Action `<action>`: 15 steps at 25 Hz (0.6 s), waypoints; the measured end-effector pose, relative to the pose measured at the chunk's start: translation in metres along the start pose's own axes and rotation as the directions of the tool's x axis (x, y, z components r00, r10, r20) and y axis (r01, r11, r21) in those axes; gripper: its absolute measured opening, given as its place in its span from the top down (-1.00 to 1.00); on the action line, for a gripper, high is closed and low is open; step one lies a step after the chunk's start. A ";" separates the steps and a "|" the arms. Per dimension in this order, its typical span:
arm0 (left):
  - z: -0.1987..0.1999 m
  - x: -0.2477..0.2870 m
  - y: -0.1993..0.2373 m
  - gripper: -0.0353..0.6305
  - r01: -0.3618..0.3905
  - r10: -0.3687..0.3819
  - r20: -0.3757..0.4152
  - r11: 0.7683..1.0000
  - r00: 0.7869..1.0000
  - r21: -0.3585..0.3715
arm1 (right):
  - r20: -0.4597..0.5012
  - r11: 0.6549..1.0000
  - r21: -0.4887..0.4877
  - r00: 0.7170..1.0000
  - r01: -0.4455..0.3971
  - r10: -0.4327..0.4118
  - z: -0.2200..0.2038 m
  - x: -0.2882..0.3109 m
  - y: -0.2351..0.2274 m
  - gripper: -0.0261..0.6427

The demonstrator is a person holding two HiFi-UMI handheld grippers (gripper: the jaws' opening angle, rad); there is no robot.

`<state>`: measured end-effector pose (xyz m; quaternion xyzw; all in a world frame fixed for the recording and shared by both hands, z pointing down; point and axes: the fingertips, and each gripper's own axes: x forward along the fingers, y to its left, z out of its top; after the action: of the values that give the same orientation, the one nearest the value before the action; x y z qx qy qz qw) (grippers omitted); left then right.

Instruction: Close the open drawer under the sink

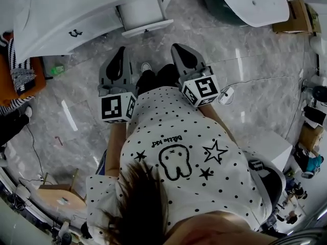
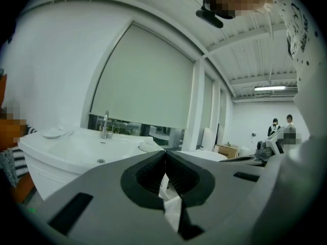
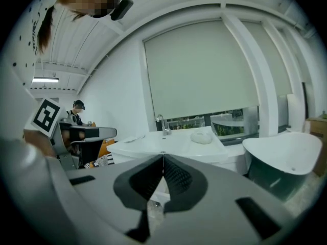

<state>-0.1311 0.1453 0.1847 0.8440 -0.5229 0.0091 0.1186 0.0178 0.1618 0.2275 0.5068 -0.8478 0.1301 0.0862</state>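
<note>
In the head view the white sink cabinet [image 1: 61, 19] stands at the top left, and its open drawer [image 1: 142, 13] juts out toward me, front panel nearest. My left gripper [image 1: 121, 51] and right gripper [image 1: 178, 47] are side by side over the marble floor, pointing at the drawer and a little short of it. Both are shut with nothing between their jaws. In the left gripper view, the left gripper [image 2: 165, 152] has the basin [image 2: 76, 147] and faucet [image 2: 104, 125] beyond it. The right gripper view shows the right gripper [image 3: 163, 156] below the same basin [image 3: 168, 142].
A white bathtub [image 1: 253, 1] stands to the right of the sink and also shows in the right gripper view [image 3: 286, 149]. A cardboard box [image 1: 292, 15] lies at the top right. A person in striped clothes [image 1: 15, 78] is at the left edge. A white block [image 1: 271, 146] sits at the right.
</note>
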 end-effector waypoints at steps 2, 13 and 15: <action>0.001 -0.003 0.009 0.88 -0.023 0.023 0.012 1.000 1.000 -0.003 | -0.006 1.000 -0.002 1.000 0.001 -0.001 -0.002 0.004 0.001 0.88; 0.000 0.014 0.014 0.88 0.006 -0.006 -0.007 1.000 1.000 -0.020 | -0.030 1.000 0.008 0.999 -0.013 0.013 -0.002 0.027 -0.003 0.88; -0.002 0.019 0.018 0.88 -0.007 0.006 -0.013 0.999 1.000 -0.033 | -0.040 1.000 0.010 0.999 -0.019 0.020 -0.002 0.031 -0.006 0.88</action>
<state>-0.1382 0.1217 0.1930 0.8402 -0.5249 0.0064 0.1359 0.0081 0.1339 0.2390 0.4962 -0.8502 0.1452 0.0993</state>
